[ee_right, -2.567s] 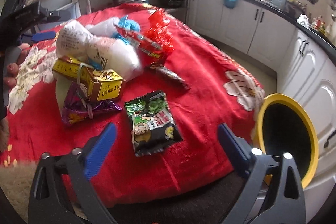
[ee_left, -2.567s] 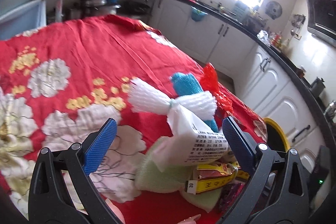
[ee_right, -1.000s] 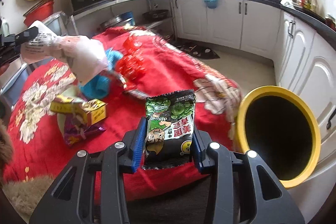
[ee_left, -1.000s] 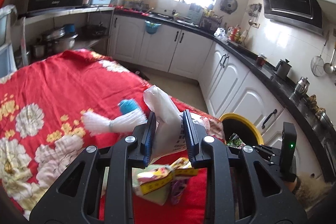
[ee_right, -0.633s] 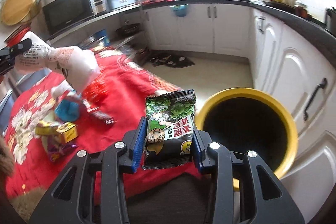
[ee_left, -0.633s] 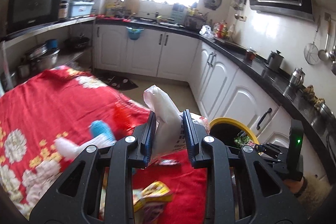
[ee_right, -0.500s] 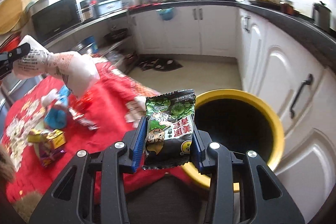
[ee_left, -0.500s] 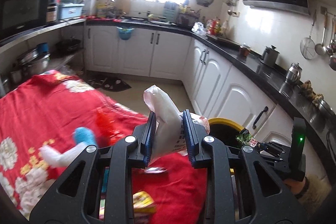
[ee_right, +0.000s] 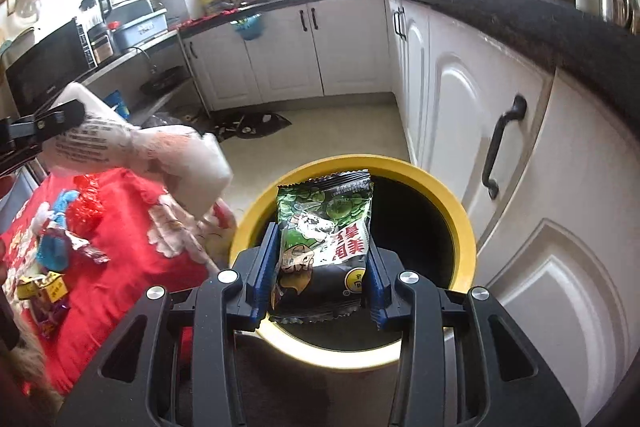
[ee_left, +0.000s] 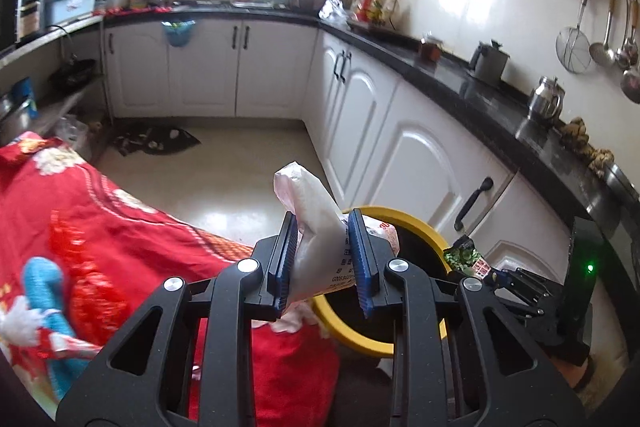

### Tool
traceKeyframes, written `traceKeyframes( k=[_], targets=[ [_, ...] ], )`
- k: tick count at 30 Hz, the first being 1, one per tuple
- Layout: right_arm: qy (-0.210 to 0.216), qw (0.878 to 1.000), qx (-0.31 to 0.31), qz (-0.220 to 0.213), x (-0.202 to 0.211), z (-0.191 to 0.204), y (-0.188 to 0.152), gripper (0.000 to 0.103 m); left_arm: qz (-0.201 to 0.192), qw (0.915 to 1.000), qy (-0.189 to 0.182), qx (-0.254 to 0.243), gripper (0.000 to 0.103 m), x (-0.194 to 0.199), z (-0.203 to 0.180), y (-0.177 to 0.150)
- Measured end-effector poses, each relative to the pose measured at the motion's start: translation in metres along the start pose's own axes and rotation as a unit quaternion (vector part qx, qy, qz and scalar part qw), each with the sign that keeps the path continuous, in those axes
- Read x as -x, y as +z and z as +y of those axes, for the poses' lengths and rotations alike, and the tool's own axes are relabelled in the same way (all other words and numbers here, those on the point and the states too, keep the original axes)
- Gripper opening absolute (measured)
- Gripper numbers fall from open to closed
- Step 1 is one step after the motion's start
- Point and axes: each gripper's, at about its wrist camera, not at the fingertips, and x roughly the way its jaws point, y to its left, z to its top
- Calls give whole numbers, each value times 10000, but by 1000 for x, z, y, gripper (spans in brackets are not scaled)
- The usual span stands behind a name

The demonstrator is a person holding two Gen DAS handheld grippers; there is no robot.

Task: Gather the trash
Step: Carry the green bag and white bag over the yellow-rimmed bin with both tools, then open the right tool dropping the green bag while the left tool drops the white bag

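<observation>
Left wrist view first, working from the left: the red floral tablecloth (ee_left: 120, 239) carries a blue knitted item (ee_left: 42, 277) and a blurred red wrapper (ee_left: 76, 227), so trash is left on the table. At center, the left gripper (ee_left: 323, 259) is clamped on a white plastic bag (ee_left: 316, 223) with printed text. Its long axis runs roughly along the fingers, the crumpled free end pointing up and away from the camera. Just beyond and to the right sits the yellow-rimmed bin (ee_left: 400, 217), and further right the other tool shows with its packet above the rim.

Right wrist view, again from the left: 1 yellow box (ee_right: 42, 287), a purple wrapper (ee_right: 50, 311), a silver wrapper (ee_right: 86, 247) and red cellophane (ee_right: 86, 211) lie on the cloth. The white bag hangs over the table's edge, near the bin but not over its mouth. The right gripper (ee_right: 320, 267) is closed on a green snack packet (ee_right: 324, 239), held upright, long axis along the fingers, serrated top edge pointing away, directly above the bin's dark opening.

My read: 2 pieces are lifted and neither released. The packet looks ready to drop; the bag needs carrying further over the rim. Several items remain to collect, so the task seems under halfway.
</observation>
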Motion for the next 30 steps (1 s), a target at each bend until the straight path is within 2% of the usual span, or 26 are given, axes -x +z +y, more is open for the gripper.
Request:
traceKeyframes(
  k=[9, 11, 12, 13, 15, 17, 19, 23, 25, 30],
  targets=[
    [-60, 9997, -75, 215, -25, -13, -8, 39, 434, 9991, -23, -8, 22, -56, -16, -6],
    [-91, 9996, -132, 229, -28, -17, -10, 44, 539, 9985, -12, 58, 24, -67, -15, -7],
    [-85, 9995, -167, 237, -30, -18, -10, 50, 574, 9983, -26, 102, 29, -71, -15, -7],
    [-94, 9995, -199, 237, -31, -20, -11, 54, 596, 9980, -63, 179, 40, -75, -14, -8],
    [-150, 9994, -210, 223, -31, -22, -12, 60, 613, 9978, -81, 258, 53, -79, -13, -8],
    [-173, 9994, -234, 174, -29, -25, -11, 64, 638, 9974, -96, 329, 56, -79, -10, -9],
    [-190, 9993, -294, 127, -26, -26, -11, 67, 631, 9972, -114, 381, 67, -76, -7, -9],
    [-216, 9992, -325, 52, -21, -25, -9, 71, 494, 9977, -64, 455, 80, -59, -1, -8],
    [-212, 9993, -319, -3, -17, -23, -9, 73, 378, 9980, -6, 515, 92, -46, 3, -7],
    [-105, 9993, -272, -229, -2, -11, -2, 77, 76, 9979, 321, 559, 92, -10, 19, -8]
  ],
)
